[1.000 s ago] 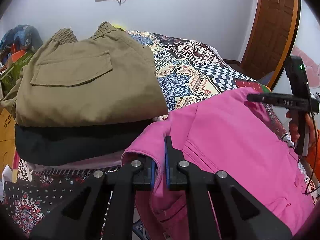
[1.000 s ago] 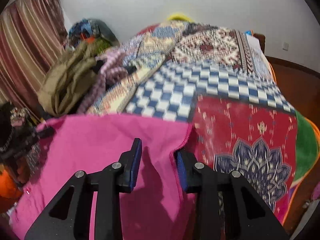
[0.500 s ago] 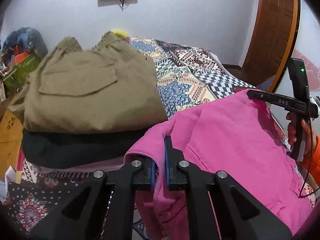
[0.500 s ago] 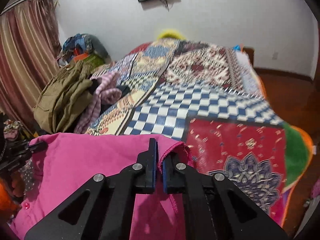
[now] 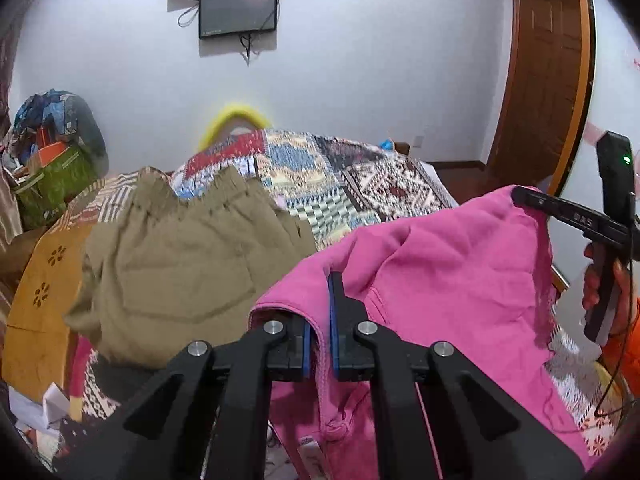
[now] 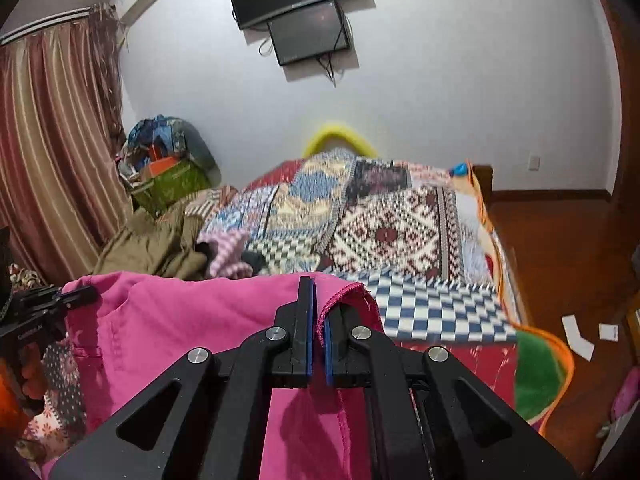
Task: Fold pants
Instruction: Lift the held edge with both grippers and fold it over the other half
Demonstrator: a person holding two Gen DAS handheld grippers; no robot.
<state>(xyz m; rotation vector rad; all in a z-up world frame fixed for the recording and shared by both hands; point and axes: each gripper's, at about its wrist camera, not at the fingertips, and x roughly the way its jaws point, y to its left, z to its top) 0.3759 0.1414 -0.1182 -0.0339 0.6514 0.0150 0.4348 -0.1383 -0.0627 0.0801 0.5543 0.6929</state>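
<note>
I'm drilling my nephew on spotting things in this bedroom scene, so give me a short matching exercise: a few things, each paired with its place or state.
Things:
1. pink pants
2. khaki pants
3. screens
4. curtain

Places or states:
A. mounted on the white wall
B. hanging at the room's left side
C. folded on top of a clothes pile
D. clamped by both grippers

Pairs: 1-D, 2-C, 3-A, 4-B

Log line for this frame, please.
phase: lift | left gripper: shut on pink pants | right gripper: shut on pink pants | pants raised over bed
</note>
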